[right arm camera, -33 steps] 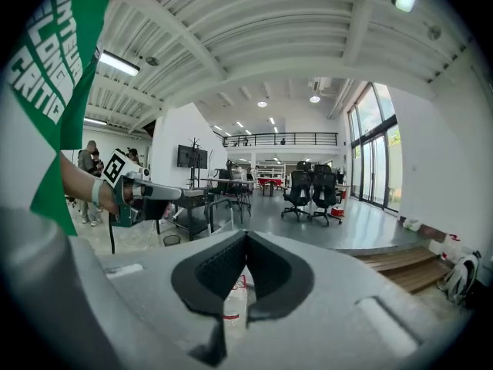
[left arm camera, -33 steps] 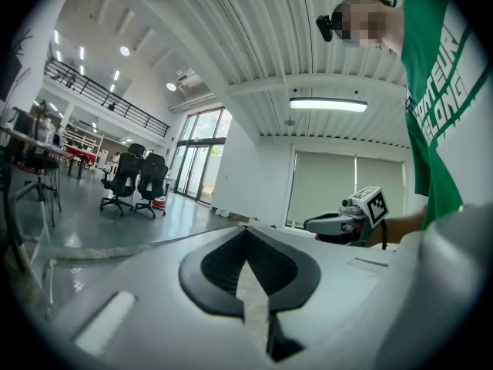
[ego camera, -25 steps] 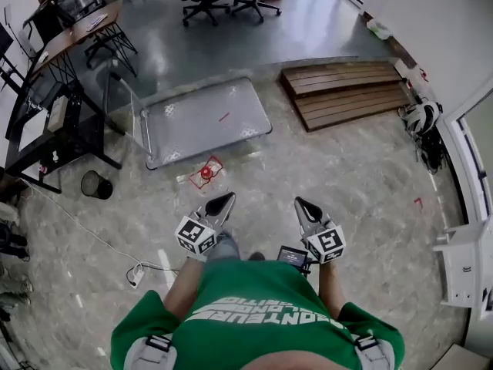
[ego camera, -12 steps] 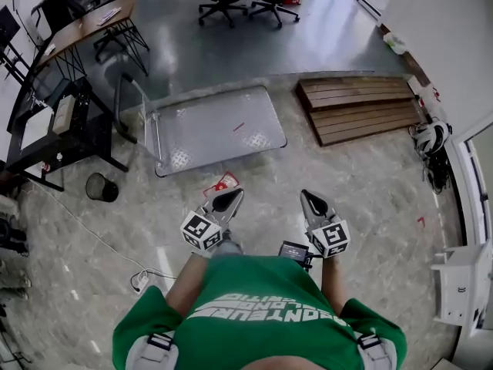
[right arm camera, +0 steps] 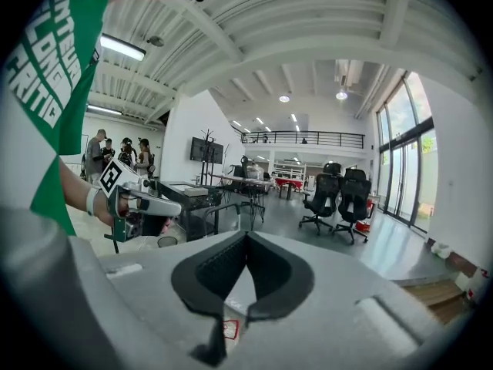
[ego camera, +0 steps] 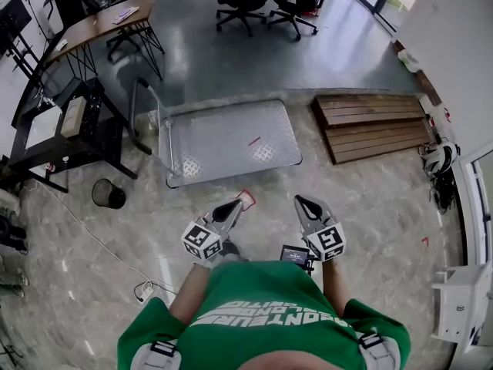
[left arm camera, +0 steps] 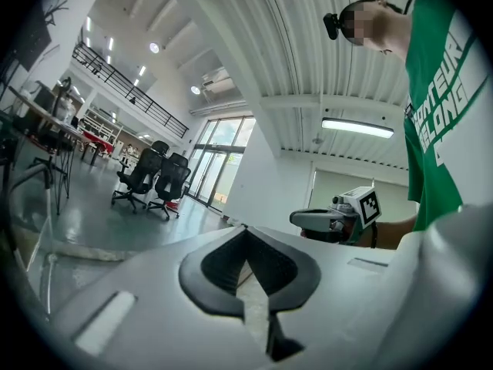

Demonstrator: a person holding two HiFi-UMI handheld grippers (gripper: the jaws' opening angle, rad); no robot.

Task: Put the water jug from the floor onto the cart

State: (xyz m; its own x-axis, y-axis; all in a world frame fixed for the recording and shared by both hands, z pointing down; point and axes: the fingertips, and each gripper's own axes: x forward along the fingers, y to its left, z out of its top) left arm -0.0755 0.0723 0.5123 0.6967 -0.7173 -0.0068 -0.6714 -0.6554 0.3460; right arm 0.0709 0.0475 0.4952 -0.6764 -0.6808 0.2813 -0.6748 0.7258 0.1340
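Nearer the cart
The water jug, earlier ahead of the left gripper, now lies at its tip.

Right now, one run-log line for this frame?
phase: pre-grasp | left gripper: shut, empty | right gripper: shut, empty | water jug: on floor | cart: no jug

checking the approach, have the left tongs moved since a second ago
Yes: the left tongs have moved forward, closer to the near edge of the cart.
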